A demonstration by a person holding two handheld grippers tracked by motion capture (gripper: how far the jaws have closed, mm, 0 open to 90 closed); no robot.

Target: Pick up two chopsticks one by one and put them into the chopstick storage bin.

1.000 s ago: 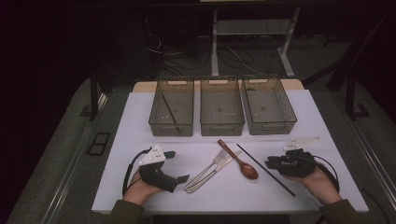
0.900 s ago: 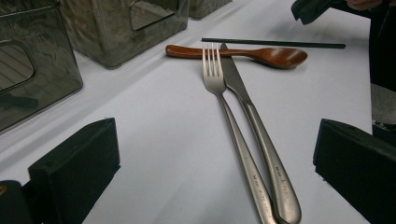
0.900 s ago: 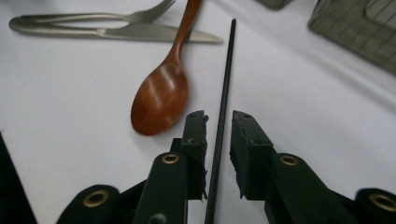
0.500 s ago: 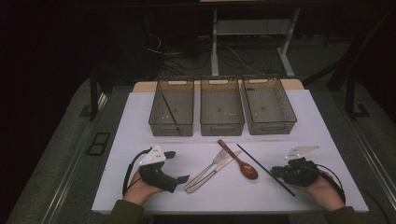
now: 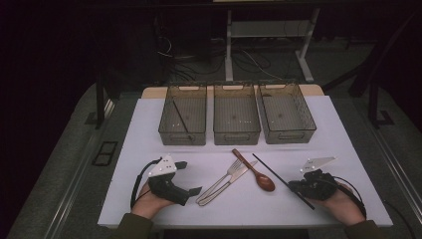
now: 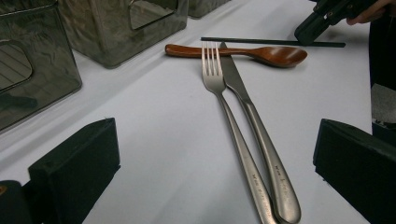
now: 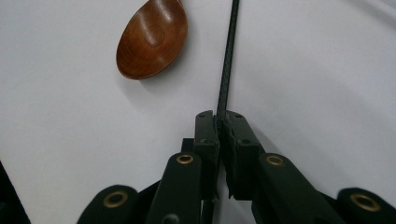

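A black chopstick point(image 5: 273, 173) lies slantwise on the white table, right of a brown wooden spoon point(image 5: 256, 174). My right gripper point(image 5: 294, 186) is shut on the chopstick's near end. In the right gripper view the pads point(image 7: 208, 135) pinch the chopstick point(image 7: 228, 60), with the spoon bowl point(image 7: 152, 39) to its left. These jaws have just been closing with the chopstick between them. My left gripper point(image 5: 189, 178) rests open at the front left. A metal fork point(image 6: 224, 98) and knife point(image 6: 252, 116) lie side by side ahead of its jaws, beyond them the spoon point(image 6: 275, 53).
Three clear bins stand in a row at the back: left point(image 5: 182, 135), middle point(image 5: 236, 135), right point(image 5: 291, 134). Another black chopstick point(image 5: 180, 118) lies in the left bin. The table point(image 5: 348, 149) has bare white surface around the cutlery. Dark floor and cables lie beyond.
My right gripper has drawn slightly nearer the table's front edge and its jaws have shut on the chopstick's near end. The left gripper and the cutlery have stayed put.
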